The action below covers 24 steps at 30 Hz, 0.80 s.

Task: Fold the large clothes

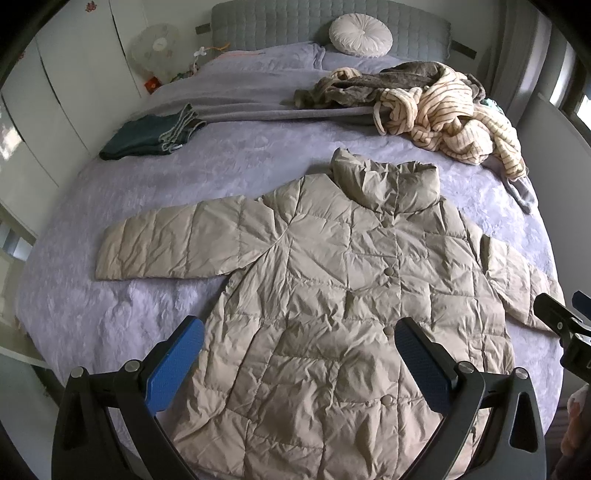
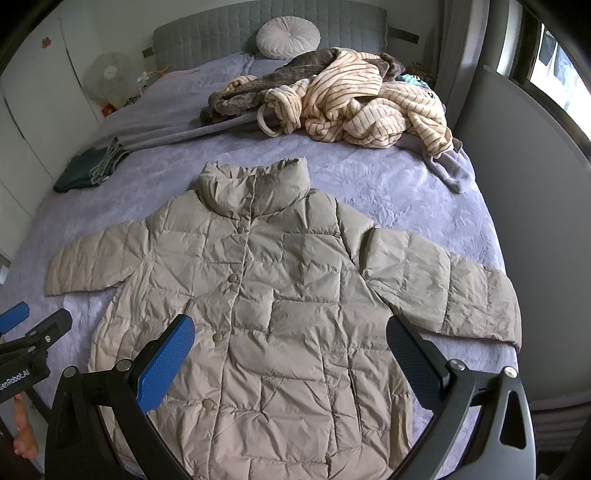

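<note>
A beige quilted puffer jacket (image 1: 325,280) lies flat and buttoned, front up, on the lavender bed (image 1: 110,295), collar toward the headboard and both sleeves spread out. It also shows in the right wrist view (image 2: 280,295). My left gripper (image 1: 299,332) is open and empty, held above the jacket's lower half. My right gripper (image 2: 290,332) is open and empty, also above the lower half. The right gripper shows at the right edge of the left wrist view (image 1: 565,325). The left gripper shows at the left edge of the right wrist view (image 2: 33,332).
A pile of striped cream and grey-brown clothes (image 2: 351,99) lies at the far right of the bed. A folded dark green garment (image 1: 151,136) sits at the far left. A round white cushion (image 1: 360,35) leans on the grey headboard. White wardrobes stand left; a wall and window stand right.
</note>
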### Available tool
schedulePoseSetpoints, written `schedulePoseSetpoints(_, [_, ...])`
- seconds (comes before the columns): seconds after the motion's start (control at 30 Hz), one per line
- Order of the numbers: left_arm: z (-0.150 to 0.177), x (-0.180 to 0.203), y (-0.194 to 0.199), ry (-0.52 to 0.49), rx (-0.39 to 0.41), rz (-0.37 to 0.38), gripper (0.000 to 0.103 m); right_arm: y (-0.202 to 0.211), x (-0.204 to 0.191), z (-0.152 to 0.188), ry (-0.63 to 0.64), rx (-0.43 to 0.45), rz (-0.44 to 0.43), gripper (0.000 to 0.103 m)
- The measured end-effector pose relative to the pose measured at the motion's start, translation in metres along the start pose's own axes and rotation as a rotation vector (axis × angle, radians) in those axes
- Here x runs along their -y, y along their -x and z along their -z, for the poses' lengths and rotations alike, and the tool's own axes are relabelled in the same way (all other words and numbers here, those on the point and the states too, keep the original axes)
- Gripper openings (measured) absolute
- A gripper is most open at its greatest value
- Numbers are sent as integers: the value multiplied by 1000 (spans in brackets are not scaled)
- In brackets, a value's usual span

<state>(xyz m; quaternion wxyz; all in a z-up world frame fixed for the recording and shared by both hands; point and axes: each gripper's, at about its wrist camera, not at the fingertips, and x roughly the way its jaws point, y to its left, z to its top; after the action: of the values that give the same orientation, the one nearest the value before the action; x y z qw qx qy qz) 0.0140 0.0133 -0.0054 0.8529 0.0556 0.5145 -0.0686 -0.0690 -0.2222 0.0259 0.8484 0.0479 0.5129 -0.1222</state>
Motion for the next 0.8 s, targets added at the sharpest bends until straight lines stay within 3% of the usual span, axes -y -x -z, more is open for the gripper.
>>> schedulePoseSetpoints(0.53, [3,-4,-7,0,-13,40,103,-1,0,15,-27,-28,31,103])
schedulePoseSetpoints(0.8, [-5,-32,-26,-29,-38,89,103,2,-12,21,-85,-53,71,103])
